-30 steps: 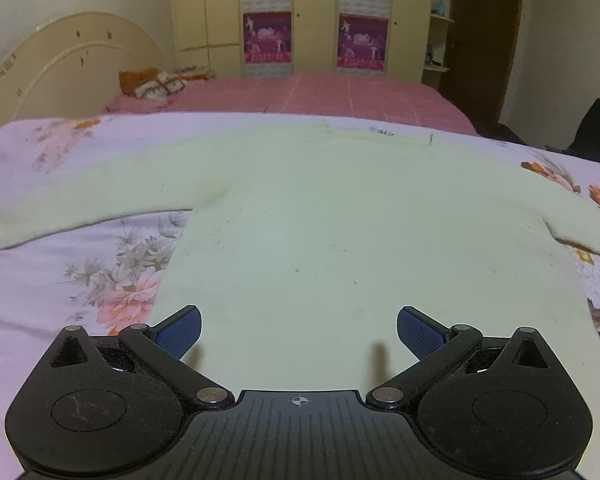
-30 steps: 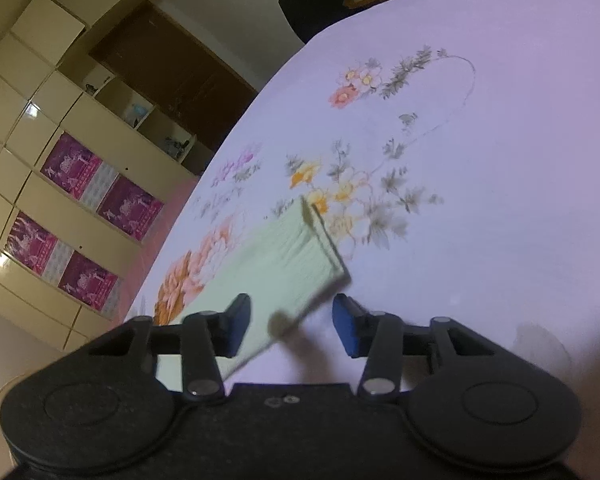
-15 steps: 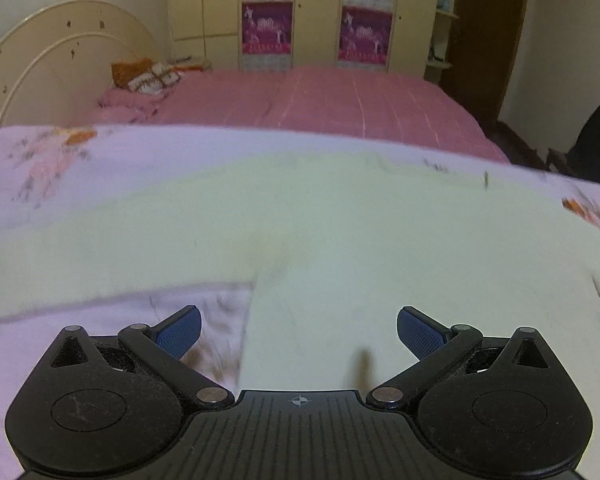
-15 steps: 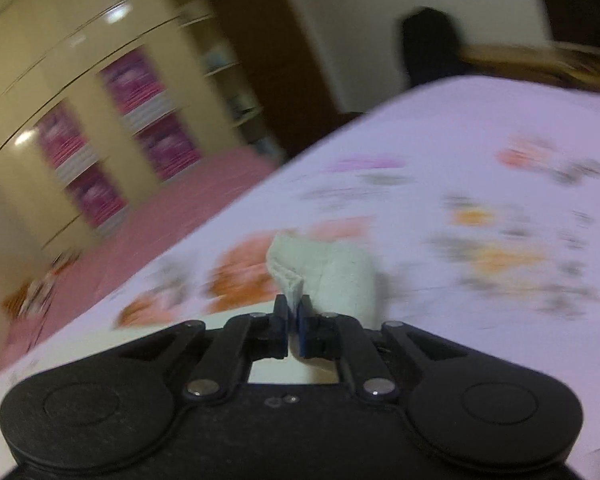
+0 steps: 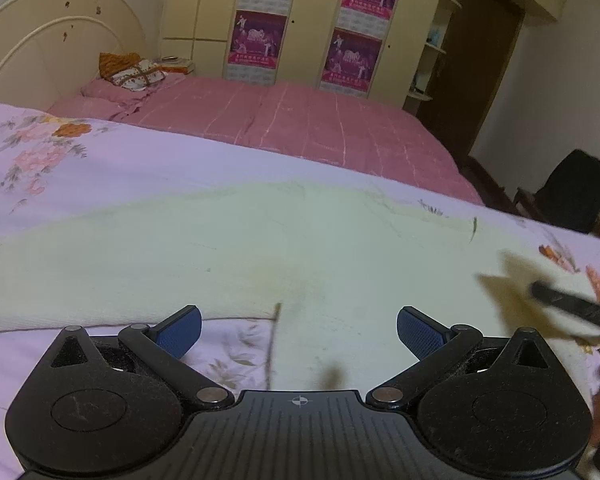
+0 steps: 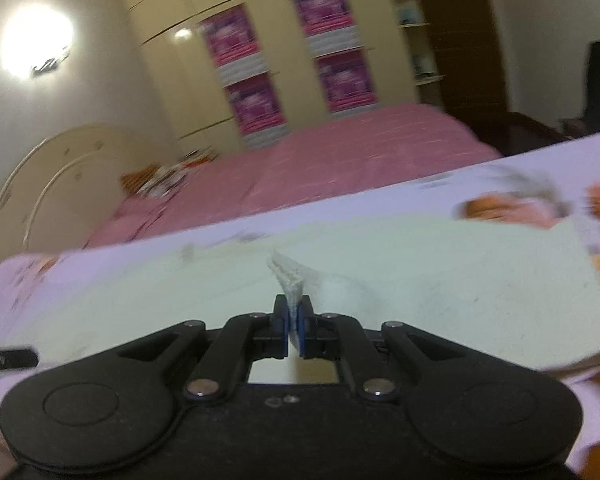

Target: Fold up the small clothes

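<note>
A pale cream sweater (image 5: 300,240) lies flat on the lilac floral bedsheet (image 5: 80,168), one sleeve stretched out to the left. My left gripper (image 5: 298,332) hovers open and empty over the spot where that sleeve meets the body. My right gripper (image 6: 294,320) is shut on the cuff (image 6: 288,280) of the other sleeve, which it holds lifted over the sweater's body (image 6: 440,280). In the left wrist view the right gripper (image 5: 568,308) is a dark blur at the right edge, throwing a shadow on the cloth.
Beyond the sheet's far edge lies a pink bed (image 5: 300,124) with pillows (image 5: 134,72) and a curved headboard (image 5: 40,64). A wardrobe with posters (image 5: 312,28) stands at the back. A dark chair (image 5: 576,188) is at the right.
My right gripper shut on the sleeve cuff, rolled upright and carried the cuff across over the sweater's body. My left gripper moved left toward the armpit and stayed open.
</note>
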Demonstrator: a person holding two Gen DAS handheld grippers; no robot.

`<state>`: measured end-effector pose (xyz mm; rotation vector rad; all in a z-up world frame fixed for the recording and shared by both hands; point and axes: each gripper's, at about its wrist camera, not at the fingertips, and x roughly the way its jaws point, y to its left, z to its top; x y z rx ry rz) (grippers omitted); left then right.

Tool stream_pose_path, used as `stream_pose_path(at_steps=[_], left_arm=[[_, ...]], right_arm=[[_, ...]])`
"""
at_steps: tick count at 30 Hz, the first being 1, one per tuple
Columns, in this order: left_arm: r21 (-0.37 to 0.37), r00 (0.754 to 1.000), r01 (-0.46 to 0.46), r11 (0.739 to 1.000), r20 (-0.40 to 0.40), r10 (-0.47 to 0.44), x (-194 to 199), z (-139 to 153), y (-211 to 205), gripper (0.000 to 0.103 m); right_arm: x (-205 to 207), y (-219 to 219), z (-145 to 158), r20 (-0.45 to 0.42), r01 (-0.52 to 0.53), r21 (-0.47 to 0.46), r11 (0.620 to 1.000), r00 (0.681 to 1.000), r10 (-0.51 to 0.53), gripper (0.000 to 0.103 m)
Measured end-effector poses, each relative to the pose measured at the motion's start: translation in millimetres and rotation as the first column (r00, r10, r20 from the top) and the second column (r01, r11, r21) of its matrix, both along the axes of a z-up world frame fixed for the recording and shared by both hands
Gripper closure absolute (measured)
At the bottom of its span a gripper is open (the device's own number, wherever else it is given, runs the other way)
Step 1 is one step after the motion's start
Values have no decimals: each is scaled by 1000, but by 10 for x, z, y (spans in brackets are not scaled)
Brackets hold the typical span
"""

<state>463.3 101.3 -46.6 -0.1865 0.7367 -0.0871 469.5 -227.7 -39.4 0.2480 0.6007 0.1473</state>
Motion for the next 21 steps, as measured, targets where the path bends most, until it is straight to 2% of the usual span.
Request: stream_pose_path(at_steps=[5,6,7,8,10,13,14,15,17,19,21], left_arm=[[-18,1000,-5,1000,13,5,12,-6,162,0],[-24,1000,-7,1000,10,7,31,-29,182,0],[-32,1000,-13,999,6,13,48,-56,194,0],[-50,1000,-21,999,0,21,80,-85,198,0],[-112,1000,-21,994,-18,20,157,-146,162,0],[-226,998,49,973,-32,-58,324,-261,-64,2],[-244,995,83,966,-31,-94,384,-292,-179,30],[-250,990,115,961,-47,-130,459,-327,-319,48],[-280,980,155,947,-74,-183,597,-419,-571,48],[-276,972,178,945,-101,-213,705,-514,-786,48],[-316,964,192,929,-116,-239,805,-621,-940,48]], right_arm=[[162,589,-103,-30,-101,-42,994,995,100,97],[189,672,-139,-47,-113,-53,992,993,111,93],[172,730,-162,-64,-123,-59,991,991,119,84],[154,777,-170,-74,-125,-71,990,990,119,80],[-12,762,-90,-28,-99,-106,989,995,96,67],[-297,564,2,4,-41,-55,998,999,42,62],[-377,429,23,1,-9,-22,1000,1000,9,62],[-420,320,24,-4,19,3,1000,1000,-19,62],[-520,50,30,-17,80,50,996,997,-79,62],[-590,-131,32,-20,122,71,990,992,-121,62],[-655,-283,18,-22,151,78,985,988,-150,62]])
